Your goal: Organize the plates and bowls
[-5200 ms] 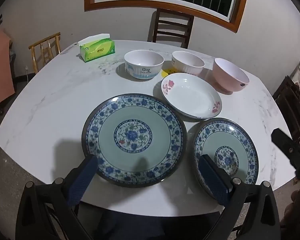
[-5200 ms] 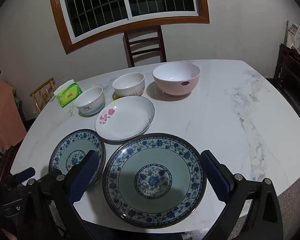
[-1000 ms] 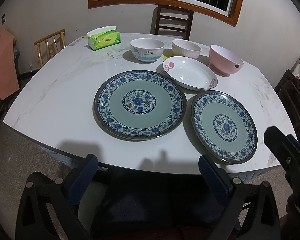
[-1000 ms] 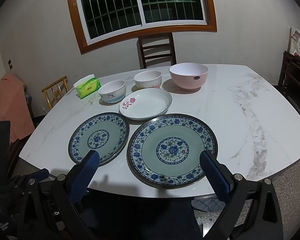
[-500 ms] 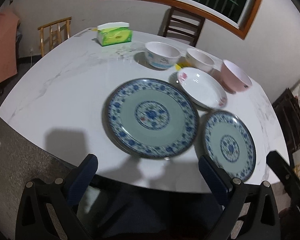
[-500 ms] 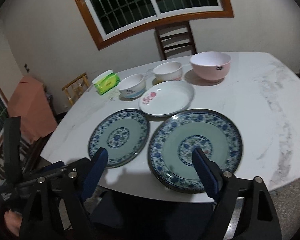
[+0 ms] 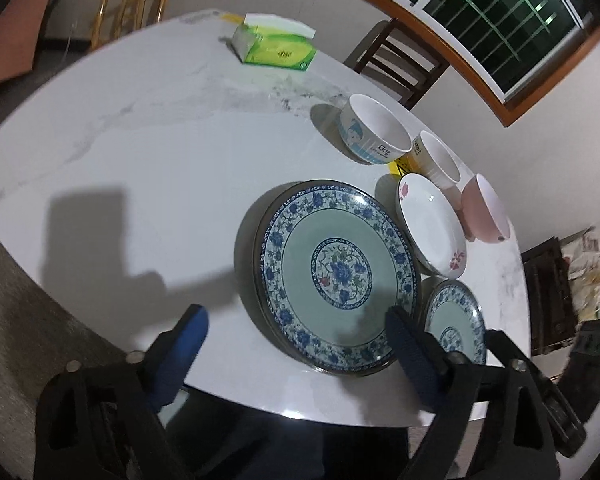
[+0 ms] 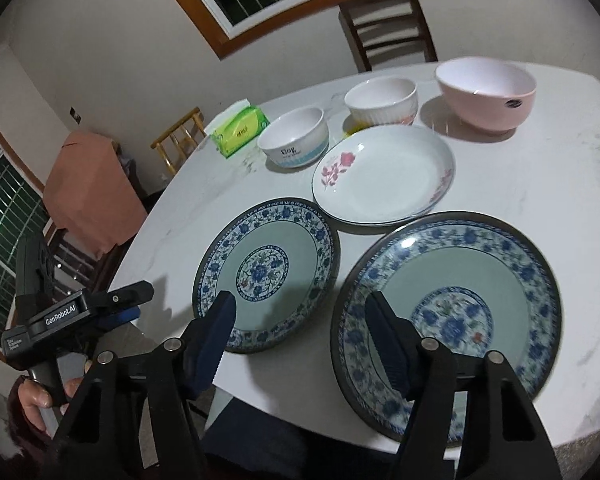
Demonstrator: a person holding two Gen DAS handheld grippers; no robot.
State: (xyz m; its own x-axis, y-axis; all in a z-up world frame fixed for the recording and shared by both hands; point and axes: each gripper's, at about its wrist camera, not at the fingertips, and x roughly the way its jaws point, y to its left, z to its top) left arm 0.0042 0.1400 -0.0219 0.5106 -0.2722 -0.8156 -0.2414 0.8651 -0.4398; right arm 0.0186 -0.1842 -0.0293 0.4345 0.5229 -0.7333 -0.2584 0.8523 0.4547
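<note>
Both my grippers closing in on the two blue-patterned plates, nothing gripped yet.

My right gripper (image 8: 300, 330) narrows over the near rims of the small blue-floral plate (image 8: 266, 272) and large blue-floral plate (image 8: 456, 312); my left gripper (image 7: 298, 346) also narrows, empty. Bowls wait behind. Rim contact is hidden by pads.

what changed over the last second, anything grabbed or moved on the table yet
Only the grippers changed. Both swung in closer over the near table edge, and the views tilted. The right gripper is closing, its jaws astride the gap between the two blue plates, touching neither. The left gripper is closing too, with nothing between its jaws. Nothing was grabbed. Plates, bowls and tissue box stayed put.
</note>
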